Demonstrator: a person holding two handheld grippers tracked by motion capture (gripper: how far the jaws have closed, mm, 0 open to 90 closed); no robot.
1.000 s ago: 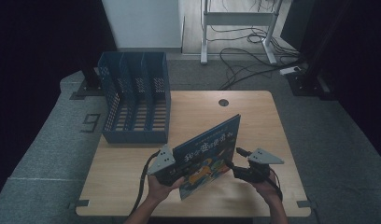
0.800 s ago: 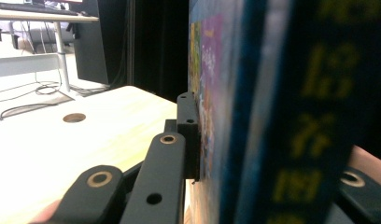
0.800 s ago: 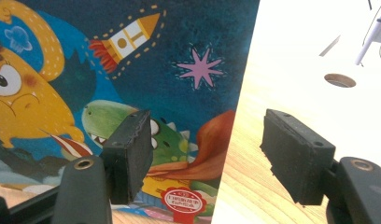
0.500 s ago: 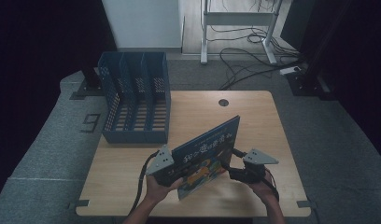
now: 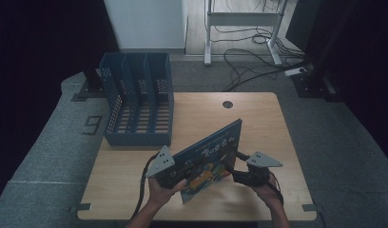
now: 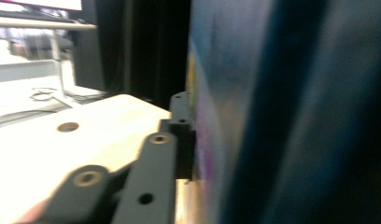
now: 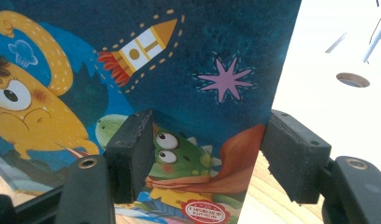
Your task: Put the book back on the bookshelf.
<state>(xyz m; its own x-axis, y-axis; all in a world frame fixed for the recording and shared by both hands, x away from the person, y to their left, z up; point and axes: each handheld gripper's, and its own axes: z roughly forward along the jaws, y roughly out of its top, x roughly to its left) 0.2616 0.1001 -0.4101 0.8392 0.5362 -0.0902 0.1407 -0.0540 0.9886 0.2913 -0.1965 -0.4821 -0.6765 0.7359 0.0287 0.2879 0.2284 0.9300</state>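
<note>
A picture book point(image 5: 211, 154) with a dark blue cover, a rocket and cartoon monsters point(image 7: 202, 60) is held tilted above the front of the wooden table point(image 5: 258, 118). My left gripper point(image 5: 179, 174) is shut on its lower left edge; in the left gripper view one black jaw presses flat against the cover point(image 6: 282, 116), and the other jaw is hidden behind the book. My right gripper point(image 5: 233, 163) is open just right of the book. Its pads point(image 7: 132, 154) face the cover near its right edge without pressing on it.
A blue slotted file rack point(image 5: 137, 102) stands at the table's back left. A round cable hole point(image 5: 227, 104) sits near the back edge. Beyond the table are a white desk frame point(image 5: 239, 19) and floor cables point(image 5: 258, 52).
</note>
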